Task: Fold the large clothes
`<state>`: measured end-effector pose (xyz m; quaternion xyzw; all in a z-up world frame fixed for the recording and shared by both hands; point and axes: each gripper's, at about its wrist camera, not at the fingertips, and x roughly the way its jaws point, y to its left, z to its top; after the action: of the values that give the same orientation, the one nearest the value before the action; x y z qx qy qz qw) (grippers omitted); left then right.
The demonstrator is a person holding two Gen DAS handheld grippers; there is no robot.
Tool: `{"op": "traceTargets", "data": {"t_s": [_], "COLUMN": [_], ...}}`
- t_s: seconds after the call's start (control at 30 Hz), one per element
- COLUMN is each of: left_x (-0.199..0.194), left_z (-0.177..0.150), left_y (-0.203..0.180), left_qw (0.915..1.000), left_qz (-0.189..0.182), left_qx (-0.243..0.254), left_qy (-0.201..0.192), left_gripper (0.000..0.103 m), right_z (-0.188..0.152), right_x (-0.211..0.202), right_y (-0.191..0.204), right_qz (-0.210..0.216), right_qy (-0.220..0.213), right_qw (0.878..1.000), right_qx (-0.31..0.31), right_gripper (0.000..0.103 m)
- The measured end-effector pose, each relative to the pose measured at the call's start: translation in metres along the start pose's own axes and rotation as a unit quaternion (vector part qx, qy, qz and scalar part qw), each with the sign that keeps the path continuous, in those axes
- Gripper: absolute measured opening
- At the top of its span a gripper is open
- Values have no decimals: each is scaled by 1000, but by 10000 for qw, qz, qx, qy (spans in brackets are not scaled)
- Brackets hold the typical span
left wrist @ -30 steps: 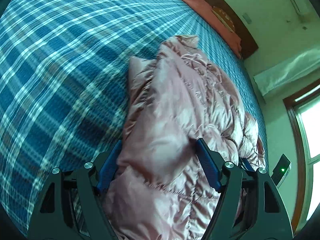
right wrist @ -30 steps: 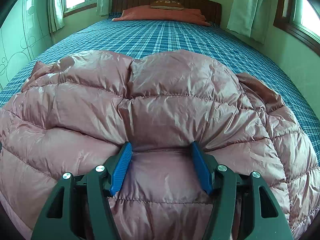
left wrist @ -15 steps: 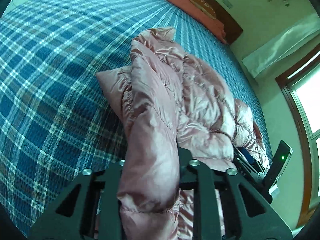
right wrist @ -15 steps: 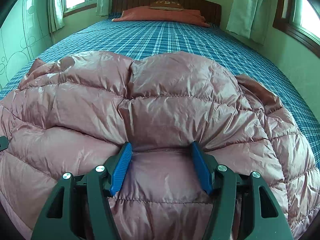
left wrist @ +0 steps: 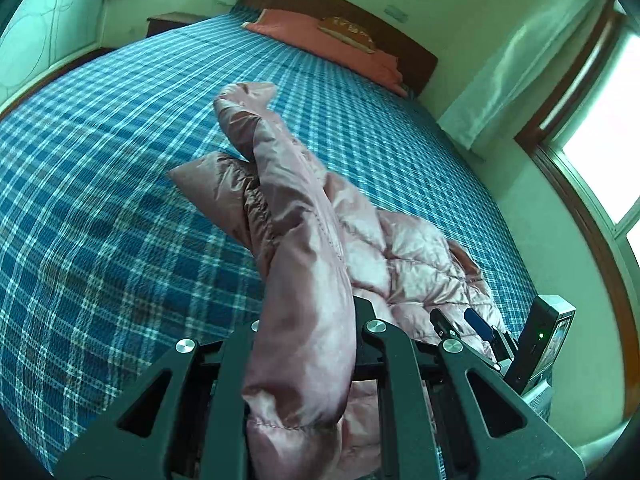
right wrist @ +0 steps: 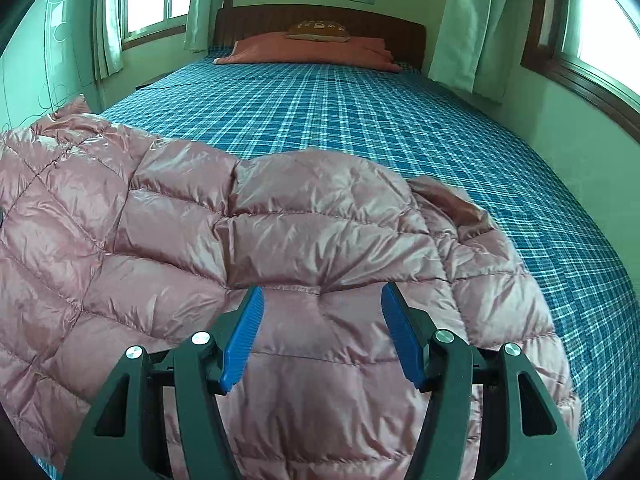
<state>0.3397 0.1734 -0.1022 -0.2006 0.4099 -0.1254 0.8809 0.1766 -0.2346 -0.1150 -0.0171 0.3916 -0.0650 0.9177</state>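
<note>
Left gripper (left wrist: 308, 344) just closed, pinching edge of shiny pink quilted puffer jacket (left wrist: 304, 216), raised off blue plaid bed (left wrist: 100, 200) for folding over. Right gripper (right wrist: 322, 324) half-spread, straddling jacket bulge, pads apparently not pressing.

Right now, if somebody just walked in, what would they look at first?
Probably the shiny pink puffy jacket, spread over the near end of the bed's blue checked sheet. The left gripper has pinched a fold of it shut and holds it off the bed. The right gripper rests on the jacket's near edge, jaws apart.
</note>
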Motion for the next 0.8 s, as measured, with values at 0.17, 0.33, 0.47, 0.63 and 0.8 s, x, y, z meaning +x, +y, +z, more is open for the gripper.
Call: {"op": "traceTargets", "data": {"t_s": [0.17,0.33,0.47,0.63,0.8], "left_x": [9,23,36,57,95], "left_z": [1,-3,-6,-15,-32], "left_y": [-49,-98,-131,-177,-219], "left_qw": [9991,9957,9934,9881,9812], "left_qz": [28,61,21,-56,-32], "left_qx": [426,922,1138,1503,1822], "left_qy": [36,74,164,320,631], "left_gripper": [13,13,12,12,12], "right_z": [-7,-18,-35,-48,-62], "right_x": [-8,-18,-29,-38,-41], "right_y": [-37,-80,-110,-143,-178], "right_qz": [-192,-376,-489,-656,-844], "right_qy": [-22,-25,-25,-5,80], "right_qw": [9997,9986,9970,9947,9912], "right_qx": [149,380,604,791,1018], "right_gripper": [61,61,61,61,61]}}
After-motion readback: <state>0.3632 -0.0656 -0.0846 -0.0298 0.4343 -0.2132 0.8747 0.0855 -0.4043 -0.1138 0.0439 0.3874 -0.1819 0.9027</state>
